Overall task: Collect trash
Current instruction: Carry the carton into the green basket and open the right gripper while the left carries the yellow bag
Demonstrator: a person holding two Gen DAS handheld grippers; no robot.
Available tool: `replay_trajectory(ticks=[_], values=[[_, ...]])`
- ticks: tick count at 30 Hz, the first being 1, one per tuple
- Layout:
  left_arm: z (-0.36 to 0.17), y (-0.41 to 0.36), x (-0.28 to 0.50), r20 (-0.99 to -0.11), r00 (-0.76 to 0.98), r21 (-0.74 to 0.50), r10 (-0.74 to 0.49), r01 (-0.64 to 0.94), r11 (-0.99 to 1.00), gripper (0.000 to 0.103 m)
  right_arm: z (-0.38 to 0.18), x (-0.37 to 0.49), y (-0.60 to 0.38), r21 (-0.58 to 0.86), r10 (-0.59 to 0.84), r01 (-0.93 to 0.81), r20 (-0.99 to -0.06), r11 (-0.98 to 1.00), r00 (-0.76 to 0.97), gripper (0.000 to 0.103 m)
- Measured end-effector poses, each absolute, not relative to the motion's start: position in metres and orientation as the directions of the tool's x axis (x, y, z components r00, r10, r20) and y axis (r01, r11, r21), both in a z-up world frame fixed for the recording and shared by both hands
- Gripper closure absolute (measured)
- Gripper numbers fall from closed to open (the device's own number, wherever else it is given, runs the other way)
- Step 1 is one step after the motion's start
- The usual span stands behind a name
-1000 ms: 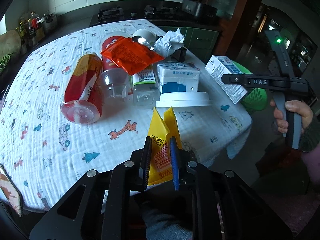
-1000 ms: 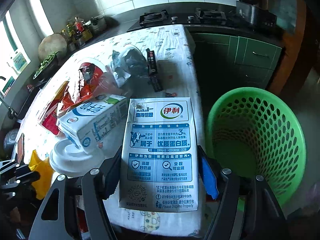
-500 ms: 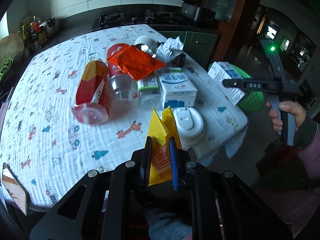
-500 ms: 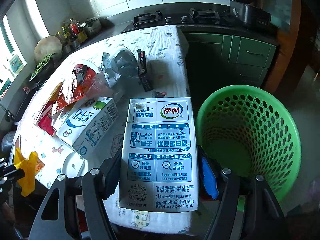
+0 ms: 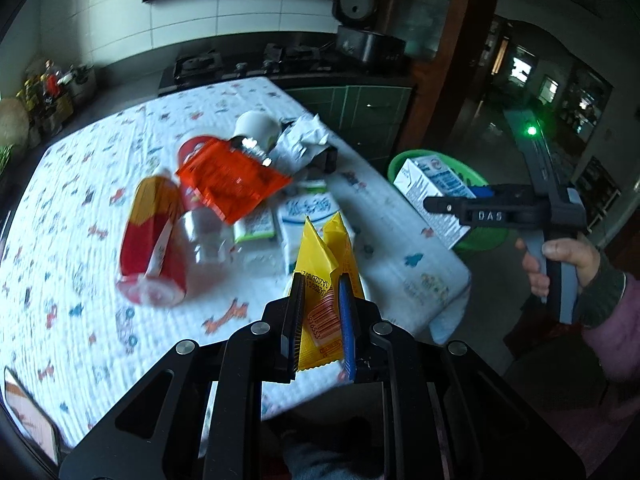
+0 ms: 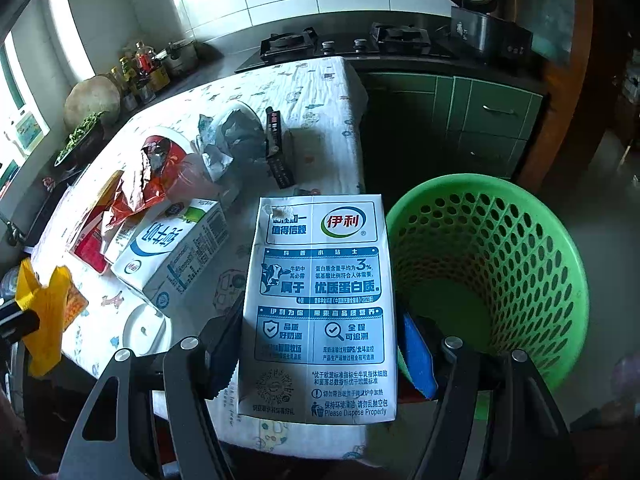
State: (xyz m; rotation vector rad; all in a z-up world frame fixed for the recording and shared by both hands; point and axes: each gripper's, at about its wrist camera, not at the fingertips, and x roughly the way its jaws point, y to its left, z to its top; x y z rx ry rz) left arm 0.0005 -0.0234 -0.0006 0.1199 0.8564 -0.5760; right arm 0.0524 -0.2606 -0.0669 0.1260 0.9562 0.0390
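Left gripper (image 5: 320,312) angled downward, jaws nearly together, pinching something thin. Right gripper (image 6: 320,364) at its 2 o'clock, jaws wide, clamping something broad.

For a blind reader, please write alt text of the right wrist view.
The right gripper holds a milk carton beside a green basket. Left of it, a table holds another carton, wrappers and a white lid.

The right gripper (image 6: 320,360) squeezes a big white milk box (image 6: 320,312) between its 2 fingers. Just right of the gripper sits a green basket (image 6: 516,216). Left of it, on the table (image 6: 320,92), lie another milk box (image 6: 176,252) and a white lid (image 6: 144,330).
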Motion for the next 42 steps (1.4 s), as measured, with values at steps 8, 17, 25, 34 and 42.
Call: replay_trajectory(ticks=[8, 17, 25, 34, 42], values=[[0.007, -0.045, 0.015, -0.723, 0.517, -0.120, -0.458, 0.558, 0.821, 0.087, -0.065, 0.047, -0.279, 0.106, 0.046, 0.069, -0.812, 0.992, 0.582, 0.037], [0.017, -0.069, 0.028, -0.700, 0.529, -0.100, -0.480, 0.592, 0.799, 0.087, -0.079, 0.052, -0.310, 0.051, -0.041, 0.150, -0.831, 0.987, 0.555, 0.037], [0.021, -0.092, 0.046, -0.697, 0.521, -0.096, -0.493, 0.613, 0.784, 0.087, -0.099, 0.056, -0.345, 0.018, -0.104, 0.229, -0.853, 0.973, 0.511, 0.036], [0.020, -0.128, 0.064, -0.699, 0.497, -0.085, -0.514, 0.656, 0.750, 0.087, -0.113, 0.056, -0.368, 0.032, -0.112, 0.275, -0.863, 0.961, 0.492, 0.033], [0.014, -0.164, 0.082, -0.708, 0.452, -0.108, -0.542, 0.690, 0.716, 0.087, -0.102, 0.044, -0.370, 0.048, -0.108, 0.282, -0.851, 0.958, 0.514, 0.030]])
